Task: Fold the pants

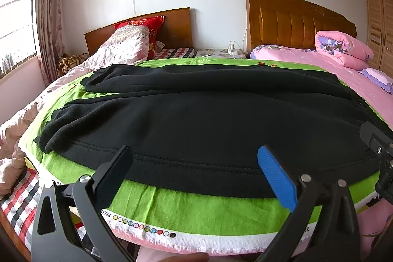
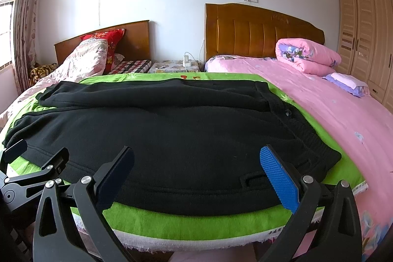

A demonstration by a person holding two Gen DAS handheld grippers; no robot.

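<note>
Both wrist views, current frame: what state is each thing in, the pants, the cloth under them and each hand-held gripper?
Black fleece pants: spread flat, legs lying apart, not yet folded.
Green cloth: spread on the bed under the pants.
Left hand-held gripper: open, over the near pants edge, holding nothing.
Right hand-held gripper: open, holding nothing.
Pink quilt: rolled up by the headboard.

Both wrist views face headboards, low over shared pants [image 1: 196, 119].

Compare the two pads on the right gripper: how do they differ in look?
On the right gripper, the right-hand pad is bright blue with a visible grid texture, while the left-hand pad is dark and looks plain. Both hang spread wide above the black pants.
</note>
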